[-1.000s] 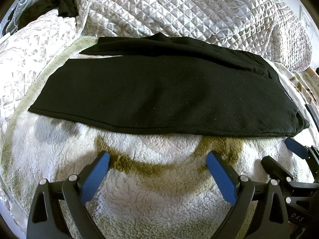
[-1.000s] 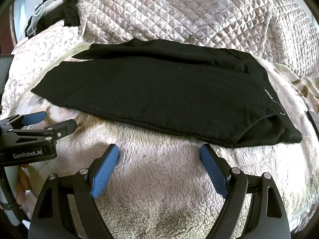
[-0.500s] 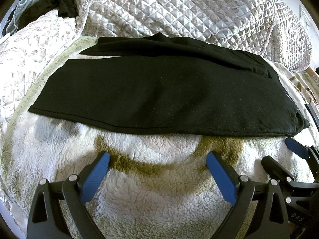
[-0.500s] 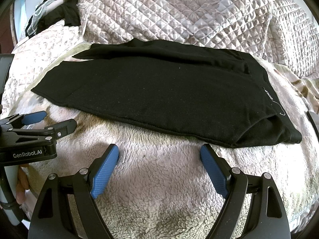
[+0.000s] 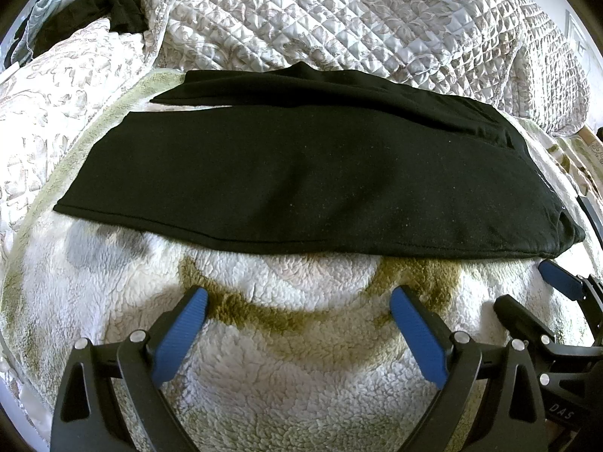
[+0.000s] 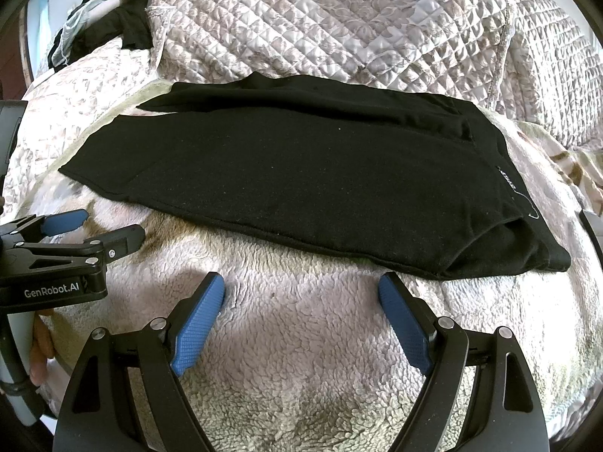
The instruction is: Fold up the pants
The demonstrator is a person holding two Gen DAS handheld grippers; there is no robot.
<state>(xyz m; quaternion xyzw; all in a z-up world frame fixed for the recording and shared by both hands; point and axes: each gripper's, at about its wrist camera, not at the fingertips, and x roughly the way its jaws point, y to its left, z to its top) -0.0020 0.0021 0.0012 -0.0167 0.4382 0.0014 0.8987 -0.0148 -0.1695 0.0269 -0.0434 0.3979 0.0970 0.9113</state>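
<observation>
Nothing has moved since the earlier frames: both tools are held where they were, and the cloth lies as it did. Black pants (image 5: 294,177) are spread flat on a fluffy cream and olive blanket (image 5: 294,358), just ahead of both grippers, already laid leg over leg, with the leg ends to the left and the waist end to the right. The left gripper (image 5: 297,324) is held released, its blue pads wide apart and empty, short of the near long edge of the pants. The right gripper (image 6: 301,309) is likewise spread open and empty, close beside the left one. A quilted bedspread (image 6: 339,22) is piled beyond the pants. The fabric is judged to be a soft, light knit that will sag and drape when lifted and may cling to the fleece. A hold is best taken at the leg hems ahead and to the left, all layers pinched together, for carrying over toward the waist.
</observation>
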